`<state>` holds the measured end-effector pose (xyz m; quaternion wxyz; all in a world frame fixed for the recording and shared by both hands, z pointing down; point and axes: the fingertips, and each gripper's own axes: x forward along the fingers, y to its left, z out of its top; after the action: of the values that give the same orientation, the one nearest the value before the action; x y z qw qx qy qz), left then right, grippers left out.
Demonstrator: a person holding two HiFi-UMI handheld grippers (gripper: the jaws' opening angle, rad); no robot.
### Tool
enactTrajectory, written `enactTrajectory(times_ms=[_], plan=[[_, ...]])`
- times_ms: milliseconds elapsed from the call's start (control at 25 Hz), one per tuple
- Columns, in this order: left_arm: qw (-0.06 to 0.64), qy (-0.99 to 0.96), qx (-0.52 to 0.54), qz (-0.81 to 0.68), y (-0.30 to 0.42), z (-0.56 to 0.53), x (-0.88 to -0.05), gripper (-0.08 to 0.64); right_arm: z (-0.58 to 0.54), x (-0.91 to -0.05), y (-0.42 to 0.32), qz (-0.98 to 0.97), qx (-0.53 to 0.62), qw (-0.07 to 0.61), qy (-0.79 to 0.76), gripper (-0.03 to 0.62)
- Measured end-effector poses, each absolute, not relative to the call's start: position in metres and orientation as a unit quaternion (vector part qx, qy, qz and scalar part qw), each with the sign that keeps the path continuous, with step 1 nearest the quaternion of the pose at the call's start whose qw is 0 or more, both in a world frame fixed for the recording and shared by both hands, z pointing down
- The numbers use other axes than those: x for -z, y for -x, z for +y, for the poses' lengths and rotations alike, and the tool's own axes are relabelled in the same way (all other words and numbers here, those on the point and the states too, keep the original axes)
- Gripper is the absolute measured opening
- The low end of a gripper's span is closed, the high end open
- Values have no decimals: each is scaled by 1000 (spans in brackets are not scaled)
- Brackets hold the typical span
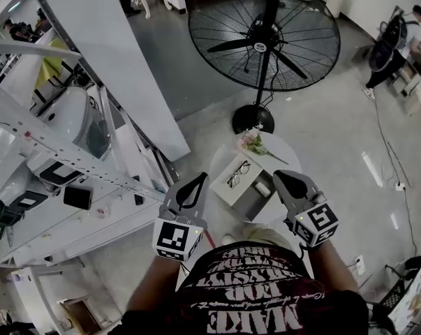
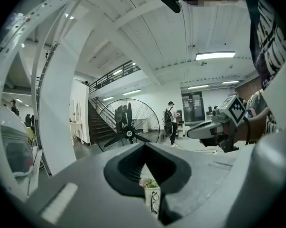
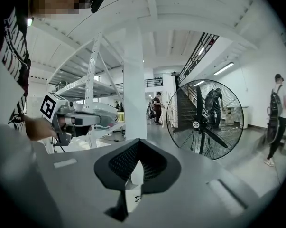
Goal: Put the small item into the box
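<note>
A small round white table (image 1: 287,152) stands below me, and a white box (image 1: 246,185) sits on it with its lid open. A pair of glasses (image 1: 238,174) lies on the lid, and a small flower sprig (image 1: 253,142) lies behind the box. Both grippers are held high above the table's near edge. My left gripper (image 1: 194,185) is shut with nothing in it, left of the box. My right gripper (image 1: 284,181) is shut and empty, right of the box. Through the gap in the jaws the left gripper view shows the box (image 2: 152,201) and the flowers (image 2: 147,182). The right gripper view shows the box (image 3: 133,198).
A large floor fan (image 1: 264,37) stands just beyond the table. A white metal rack (image 1: 56,152) with objects on its shelves fills the left side, beside a white column (image 1: 119,61). A person (image 1: 392,47) stands at the far right, and a cable (image 1: 392,152) runs across the floor.
</note>
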<state>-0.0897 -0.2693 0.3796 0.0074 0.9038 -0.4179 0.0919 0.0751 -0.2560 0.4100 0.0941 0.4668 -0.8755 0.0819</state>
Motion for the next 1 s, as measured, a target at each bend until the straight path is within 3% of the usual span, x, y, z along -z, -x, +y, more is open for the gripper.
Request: enactTrajectory(times_ms=[1000], plan=[[2, -908, -73, -412, 75, -231, -367, 0, -216, -384, -79, -880, -72, 95, -460, 28]])
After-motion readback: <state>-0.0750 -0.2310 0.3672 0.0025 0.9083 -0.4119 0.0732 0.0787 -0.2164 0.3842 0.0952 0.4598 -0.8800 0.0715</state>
